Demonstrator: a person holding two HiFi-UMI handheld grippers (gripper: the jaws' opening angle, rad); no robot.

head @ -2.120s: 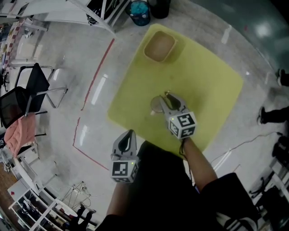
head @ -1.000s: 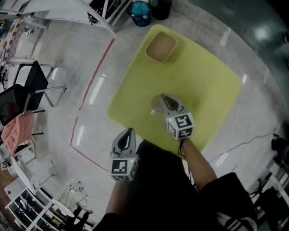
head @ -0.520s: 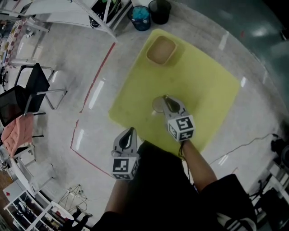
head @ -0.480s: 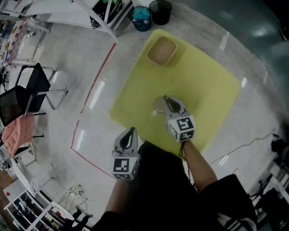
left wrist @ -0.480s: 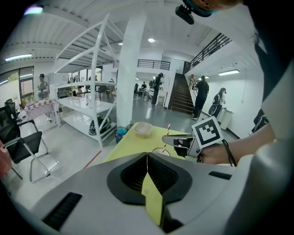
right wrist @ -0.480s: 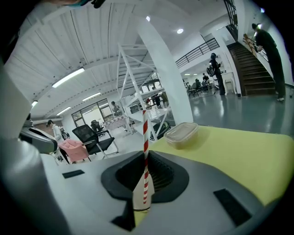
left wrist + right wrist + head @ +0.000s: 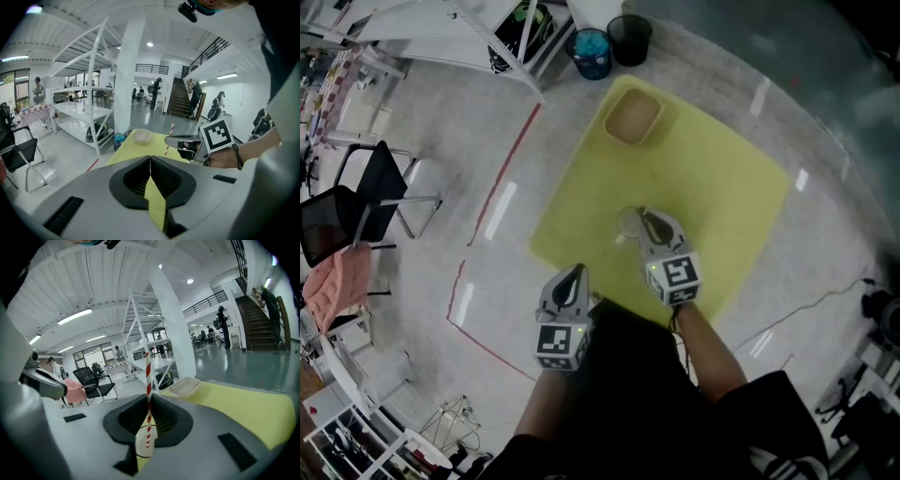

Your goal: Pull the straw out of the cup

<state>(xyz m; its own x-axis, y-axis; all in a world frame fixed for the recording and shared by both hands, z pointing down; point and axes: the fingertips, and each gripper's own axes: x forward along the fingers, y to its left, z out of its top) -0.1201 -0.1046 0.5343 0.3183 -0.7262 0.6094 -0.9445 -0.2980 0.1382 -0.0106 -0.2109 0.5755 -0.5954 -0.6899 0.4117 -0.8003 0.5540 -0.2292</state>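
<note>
A: How should the left gripper (image 7: 150, 158) be kept during the pull?

B: Its fingers are seen pressed together with nothing between them, and the cup (image 7: 627, 222) lies well beyond their tips, on the yellow mat (image 7: 722, 178). It is probably best left there, and brought to the cup's side only if the cup is dragged along.

A: And the straw (image 7: 148, 380)?

B: It is clamped upright between the fingers of the right gripper (image 7: 149, 397). Its striped length stands above the fingertips and its lower end hangs just below them, over the cup's mouth. Whether that end has cleared the rim cannot be told.

A: What is called for, then?

B: A straight lift is judged best. The clamp should be kept firm without flattening the straw, and no tilt allowed, so the cup is not tipped.
</note>
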